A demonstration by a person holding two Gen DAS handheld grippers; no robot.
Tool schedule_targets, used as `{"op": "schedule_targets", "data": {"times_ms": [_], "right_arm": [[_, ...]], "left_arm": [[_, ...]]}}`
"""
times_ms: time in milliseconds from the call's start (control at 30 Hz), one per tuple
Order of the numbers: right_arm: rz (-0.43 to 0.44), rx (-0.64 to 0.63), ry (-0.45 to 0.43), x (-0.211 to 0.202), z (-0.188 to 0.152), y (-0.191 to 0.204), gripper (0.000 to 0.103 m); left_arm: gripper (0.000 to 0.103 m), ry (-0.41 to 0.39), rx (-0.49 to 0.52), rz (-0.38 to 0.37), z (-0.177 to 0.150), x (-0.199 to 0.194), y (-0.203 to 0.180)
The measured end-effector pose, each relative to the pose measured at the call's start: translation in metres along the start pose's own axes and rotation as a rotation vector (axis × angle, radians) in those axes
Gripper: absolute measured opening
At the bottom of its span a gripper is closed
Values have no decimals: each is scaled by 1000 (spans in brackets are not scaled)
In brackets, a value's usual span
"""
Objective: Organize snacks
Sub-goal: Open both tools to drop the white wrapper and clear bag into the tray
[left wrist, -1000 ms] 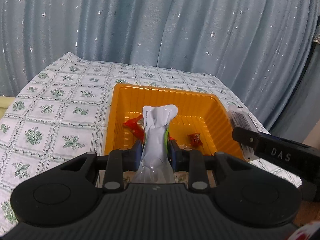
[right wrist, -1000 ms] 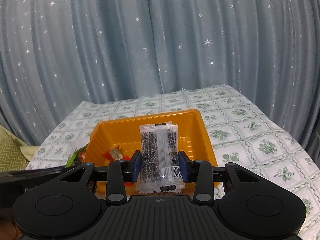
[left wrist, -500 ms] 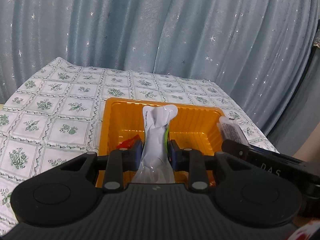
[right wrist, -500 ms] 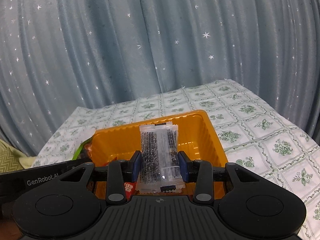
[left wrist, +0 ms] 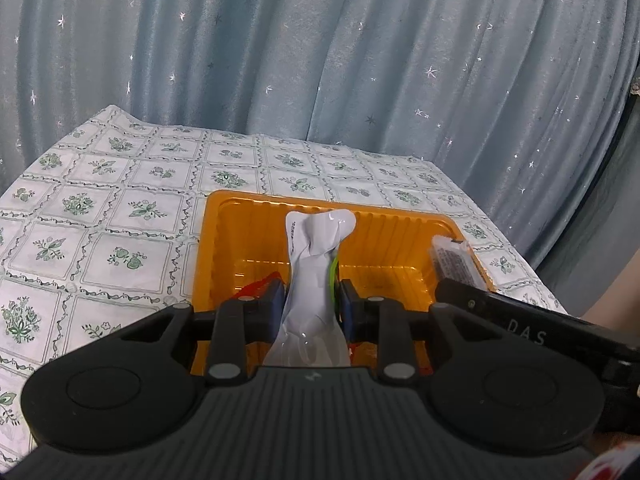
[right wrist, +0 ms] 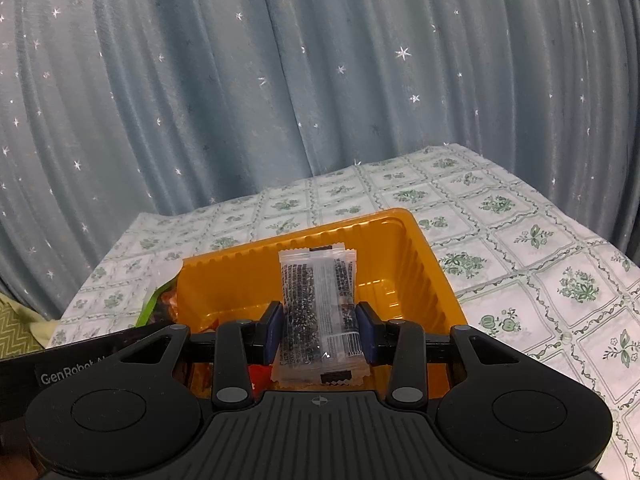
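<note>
An orange tray (left wrist: 240, 216) sits on the patterned tablecloth; it also shows in the right wrist view (right wrist: 424, 264). My left gripper (left wrist: 310, 306) is shut on a silver-white snack packet (left wrist: 316, 264) with a green edge, held over the tray's near side. My right gripper (right wrist: 320, 326) is shut on a clear packet of dark sesame bar (right wrist: 316, 300), also held over the tray. The right gripper and its packet (left wrist: 454, 258) show at the tray's right edge in the left wrist view. Red-wrapped snacks (left wrist: 260, 286) lie in the tray, mostly hidden.
A white tablecloth with green flower squares (left wrist: 120, 216) covers the table (right wrist: 540, 264). A blue star-print curtain (left wrist: 320, 60) hangs right behind the table. The left gripper's body and its green-edged packet (right wrist: 160, 300) show at the tray's left side.
Both grippers have pulled back and tilted up a little with their packets still held. The tray sits lower in both views and more of its floor is hidden.
</note>
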State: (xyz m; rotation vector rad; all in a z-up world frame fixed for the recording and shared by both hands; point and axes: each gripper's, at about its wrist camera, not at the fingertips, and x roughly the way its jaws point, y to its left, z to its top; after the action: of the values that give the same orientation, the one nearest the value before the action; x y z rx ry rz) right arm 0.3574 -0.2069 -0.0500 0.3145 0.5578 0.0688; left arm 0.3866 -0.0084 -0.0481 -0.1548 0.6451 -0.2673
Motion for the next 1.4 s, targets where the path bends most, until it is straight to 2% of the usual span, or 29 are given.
{"op": "schedule_targets", "data": {"times_ms": [67, 133, 433, 1133, 1167, 1267, 1400], "right_arm": [[-1, 2, 3, 0, 0, 0, 40], [-2, 5, 4, 0, -1, 0, 40], [2, 41, 9, 0, 1, -6, 40], [24, 60, -8, 3, -1, -7, 40], [26, 68, -22, 2, -1, -9, 41], [21, 113, -48, 0, 1, -18, 63], [4, 160, -66, -3, 3, -28, 63]], "left_arm": [[30, -5, -13, -2, 0, 1, 2], [44, -3, -43, -11, -1, 2, 7], [44, -17, -25, 26, 0, -4, 12], [46, 2, -18, 22, -3, -4, 10], [46, 2, -18, 24, -4, -4, 11], [46, 4, -22, 26, -4, -4, 12], [46, 5, -17, 23, -4, -4, 10]]}}
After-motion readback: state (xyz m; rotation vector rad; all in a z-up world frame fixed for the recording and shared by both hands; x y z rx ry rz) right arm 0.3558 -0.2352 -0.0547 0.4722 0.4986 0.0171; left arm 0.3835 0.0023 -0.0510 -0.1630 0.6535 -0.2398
